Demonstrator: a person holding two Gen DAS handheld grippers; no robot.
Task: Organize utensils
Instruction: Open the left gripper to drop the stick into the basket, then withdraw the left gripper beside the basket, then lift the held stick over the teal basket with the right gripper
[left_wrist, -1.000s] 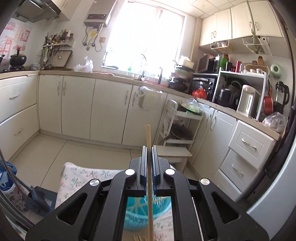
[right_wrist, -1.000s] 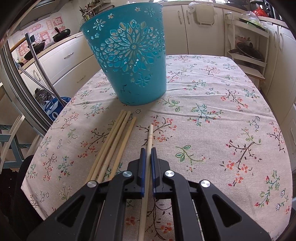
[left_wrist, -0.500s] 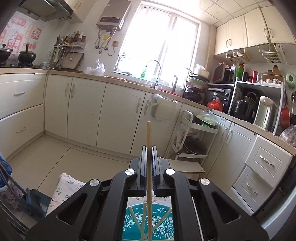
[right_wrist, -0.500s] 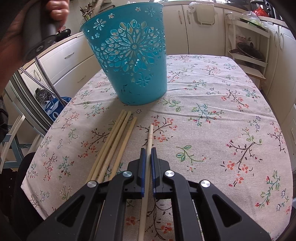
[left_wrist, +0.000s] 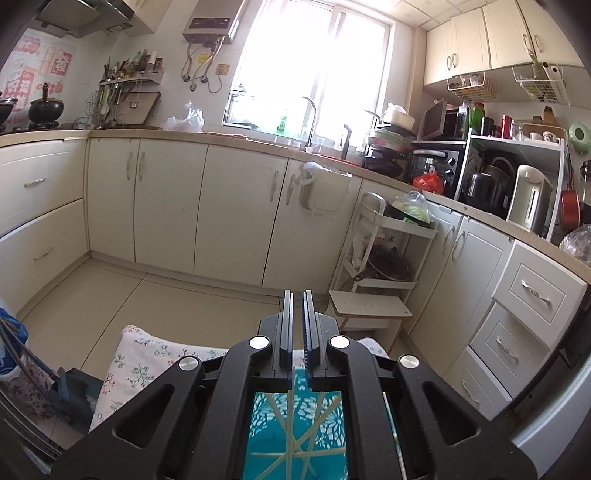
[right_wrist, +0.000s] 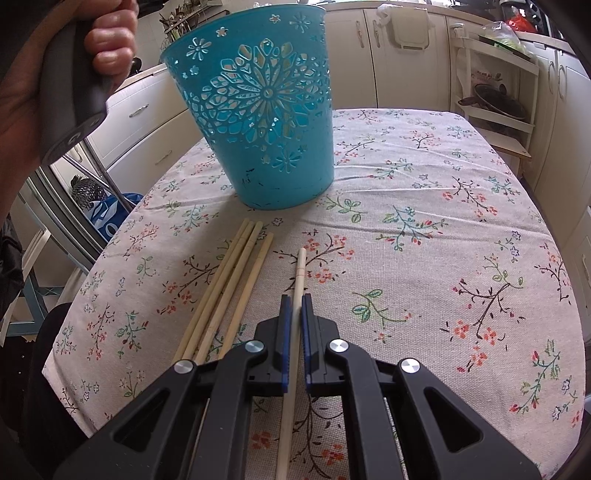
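A teal cut-out bucket (right_wrist: 258, 110) stands on the flowered tablecloth (right_wrist: 424, 206). My right gripper (right_wrist: 294, 299) rests low on the cloth, shut on one pale chopstick (right_wrist: 300, 273) that lies pointing at the bucket. Several loose chopsticks (right_wrist: 236, 284) lie side by side just left of it. My left gripper (left_wrist: 297, 295) hovers right over the bucket (left_wrist: 266, 417), jaws nearly together with nothing showing between the tips. Below it, chopsticks (left_wrist: 314, 439) lean crossed inside the bucket, one upright straight under the jaws. A hand (right_wrist: 107, 48) holds that gripper's grey handle above the bucket's left side.
White cabinets ring the room, and a white trolley rack (left_wrist: 384, 258) with a pan stands past the table's far end. A metal chair frame (right_wrist: 107, 173) and a blue bag (right_wrist: 110, 218) sit off the table's left edge. The cloth right of the bucket lies bare.
The chopstick that stood up between my left fingers no longer shows there; a stick now stands in the bucket below. The hand with the grey handle came in over the bucket. The right gripper kept still.
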